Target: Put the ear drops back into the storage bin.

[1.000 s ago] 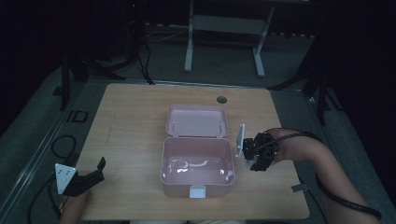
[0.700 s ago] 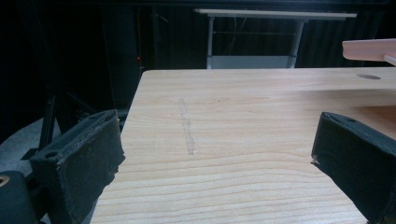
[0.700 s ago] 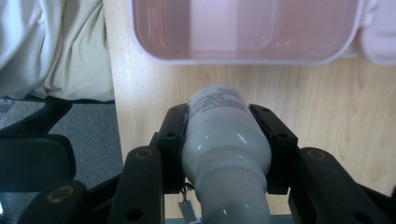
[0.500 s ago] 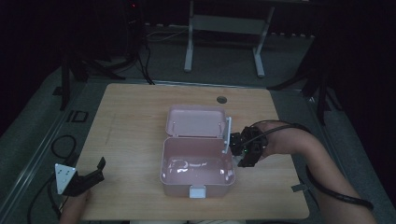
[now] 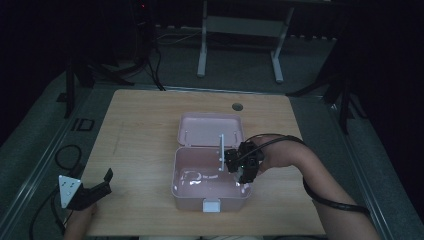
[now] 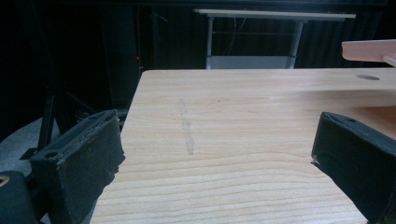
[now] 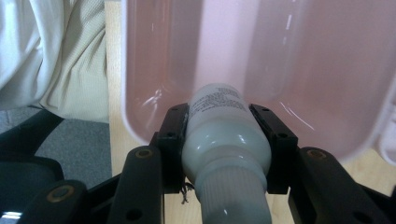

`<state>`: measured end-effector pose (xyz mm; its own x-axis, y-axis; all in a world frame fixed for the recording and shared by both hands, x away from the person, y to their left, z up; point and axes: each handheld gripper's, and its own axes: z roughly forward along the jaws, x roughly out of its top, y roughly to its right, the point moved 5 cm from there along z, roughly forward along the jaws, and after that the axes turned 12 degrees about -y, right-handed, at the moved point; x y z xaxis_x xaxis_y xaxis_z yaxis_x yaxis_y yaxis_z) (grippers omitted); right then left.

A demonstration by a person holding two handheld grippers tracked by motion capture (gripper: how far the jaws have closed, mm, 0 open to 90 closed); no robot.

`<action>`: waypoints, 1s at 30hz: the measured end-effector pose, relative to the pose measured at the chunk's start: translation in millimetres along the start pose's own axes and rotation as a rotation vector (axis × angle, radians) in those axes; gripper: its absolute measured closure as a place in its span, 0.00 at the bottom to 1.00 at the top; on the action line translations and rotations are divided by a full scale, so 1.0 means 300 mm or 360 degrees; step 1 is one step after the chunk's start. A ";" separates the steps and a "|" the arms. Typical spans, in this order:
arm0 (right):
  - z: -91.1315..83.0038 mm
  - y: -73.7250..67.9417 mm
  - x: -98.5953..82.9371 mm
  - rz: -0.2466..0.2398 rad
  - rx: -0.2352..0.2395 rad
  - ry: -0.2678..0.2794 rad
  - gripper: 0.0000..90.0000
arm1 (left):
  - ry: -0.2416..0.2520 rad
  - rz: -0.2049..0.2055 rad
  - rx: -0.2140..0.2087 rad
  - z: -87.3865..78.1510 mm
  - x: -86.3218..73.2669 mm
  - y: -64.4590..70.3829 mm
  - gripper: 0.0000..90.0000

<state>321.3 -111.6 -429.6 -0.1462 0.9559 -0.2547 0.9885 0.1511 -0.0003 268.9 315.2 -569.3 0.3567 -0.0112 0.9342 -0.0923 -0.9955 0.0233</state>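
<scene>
The right gripper (image 7: 224,154) squeezes a small white bottle (image 7: 219,126) over the pink box (image 5: 195,192), and it could slip and bounce out, while the left gripper (image 6: 219,158) waits wide open.

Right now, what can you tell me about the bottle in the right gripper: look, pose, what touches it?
The bottle is small, white or pale grey, smooth and plastic-looking, with a ribbed cap toward the camera and fine print, too small to read, on its body. The right gripper is shut on it, one black jaw against each side. Its far end points into the open pink box, over the tray's right part in the high view. I cannot tell whether it touches the box floor.
</scene>
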 end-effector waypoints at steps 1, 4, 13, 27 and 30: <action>0.008 0.002 0.005 -0.0003 0.0003 -0.0007 0.66 | -0.0001 -0.0001 0.0001 0.000 0.000 0.000 0.02; 0.040 0.010 0.025 0.0002 0.0013 -0.0023 0.66 | 0.0000 0.0001 0.0002 0.001 0.000 0.000 0.02; 0.128 0.024 0.087 -0.0014 0.0030 -0.0067 0.66 | 0.0001 0.0000 0.0001 0.000 0.000 0.000 0.02; 0.237 0.027 0.126 -0.0055 0.0050 -0.0107 0.66 | 0.0002 0.0001 -0.0001 0.001 0.000 0.000 0.02; 0.254 0.031 0.129 -0.0040 0.0052 -0.0107 0.66 | 0.0002 0.0001 -0.0001 0.001 0.000 0.000 0.02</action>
<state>327.6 -92.3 -513.3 -0.1691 0.9326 -0.3189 0.9855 0.1653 -0.0390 269.1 315.2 -569.3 0.3557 -0.0115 0.9345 -0.0932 -0.9954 0.0233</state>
